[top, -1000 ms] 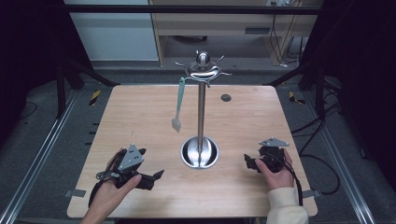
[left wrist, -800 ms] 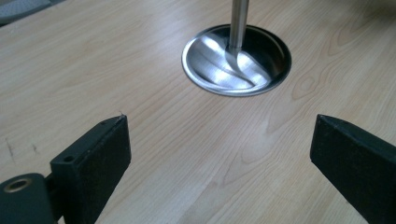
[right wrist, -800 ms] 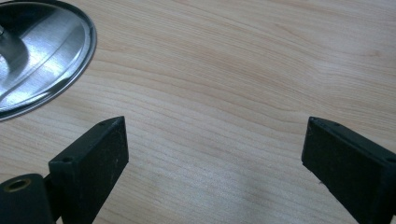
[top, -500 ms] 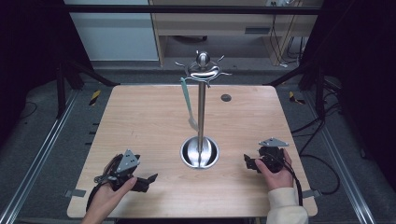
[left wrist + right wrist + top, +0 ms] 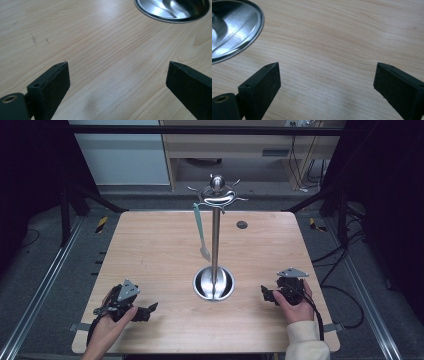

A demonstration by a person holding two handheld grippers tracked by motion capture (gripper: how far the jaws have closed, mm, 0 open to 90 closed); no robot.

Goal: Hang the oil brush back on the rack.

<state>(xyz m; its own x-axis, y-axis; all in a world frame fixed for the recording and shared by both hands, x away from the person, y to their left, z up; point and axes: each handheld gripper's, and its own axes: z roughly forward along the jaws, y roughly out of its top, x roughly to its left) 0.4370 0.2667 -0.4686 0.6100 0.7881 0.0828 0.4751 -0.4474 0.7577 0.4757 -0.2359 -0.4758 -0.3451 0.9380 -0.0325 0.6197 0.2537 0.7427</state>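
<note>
the left gripper [image 5: 150, 309] rests on the worktop [image 5: 150, 250] at seven o'clock, jaws wide apart, empty. the right gripper [image 5: 264, 293] sits at four o'clock, jaws likewise spread. between them stands the rack [image 5: 215, 240], and a spatula [image 5: 201, 231] hangs from its top at eleven o'clock.

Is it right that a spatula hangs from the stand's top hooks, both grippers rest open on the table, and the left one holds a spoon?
No. The left gripper holds nothing; the left gripper view shows bare table between its jaws. The rest stands.
</note>
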